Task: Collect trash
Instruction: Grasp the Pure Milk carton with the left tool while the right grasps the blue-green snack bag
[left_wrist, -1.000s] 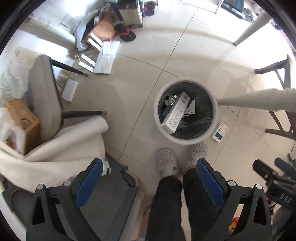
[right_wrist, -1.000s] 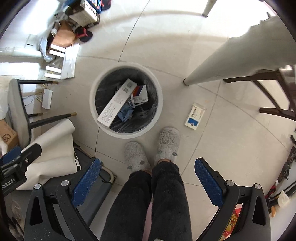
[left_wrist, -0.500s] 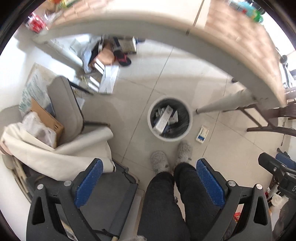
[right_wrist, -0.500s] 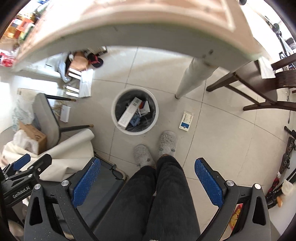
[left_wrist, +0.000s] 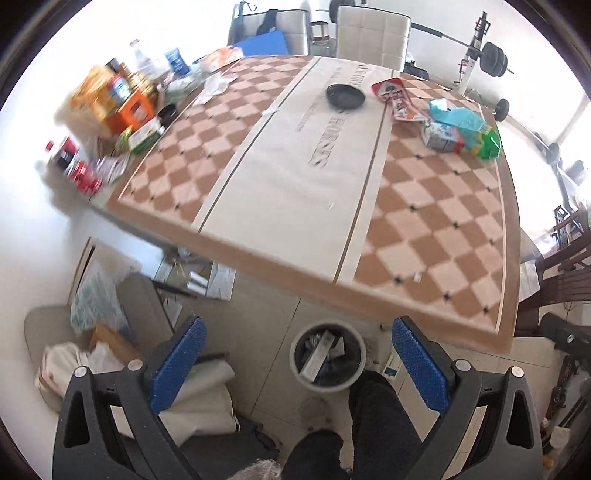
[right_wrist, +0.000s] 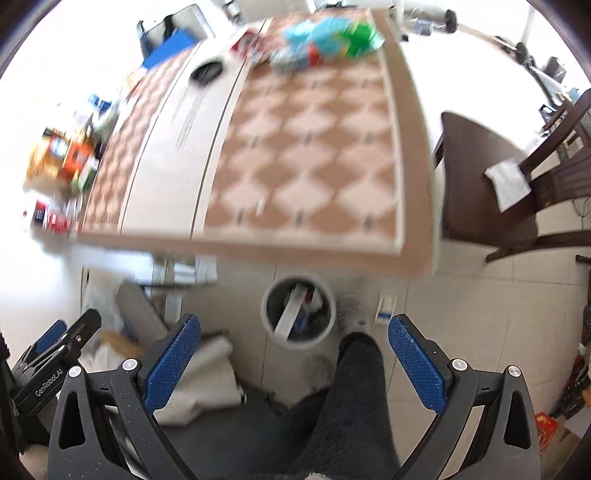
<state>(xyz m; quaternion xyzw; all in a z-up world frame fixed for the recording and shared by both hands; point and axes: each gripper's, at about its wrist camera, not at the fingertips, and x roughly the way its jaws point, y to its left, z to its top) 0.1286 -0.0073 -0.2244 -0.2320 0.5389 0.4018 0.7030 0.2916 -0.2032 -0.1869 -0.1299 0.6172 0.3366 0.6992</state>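
A white trash bin (left_wrist: 328, 356) (right_wrist: 297, 313) with a black liner stands on the floor by the table's near edge, holding a long box and other packaging. Trash lies at the far right of the checkered table (left_wrist: 332, 184): a red wrapper (left_wrist: 393, 94), a carton (left_wrist: 441, 136), teal and green packaging (left_wrist: 465, 123) (right_wrist: 332, 35). A small blue-and-white box (left_wrist: 391, 367) (right_wrist: 386, 305) lies on the floor right of the bin. My left gripper (left_wrist: 299, 365) and right gripper (right_wrist: 293, 356) are both open and empty, held high above the bin.
A black dish (left_wrist: 345, 96) sits mid-table at the far end. Boxes, cans and bottles (left_wrist: 114, 107) crowd the table's left edge. A dark wooden chair (right_wrist: 517, 192) stands at the right. A person's dark-trousered legs (left_wrist: 373, 417) are beside the bin. A grey chair and cloth (left_wrist: 110, 332) lie left.
Both grippers have risen and tilted up from looking straight down at the bin; the tabletop and its trash have come into view. The jaws stay open and empty.
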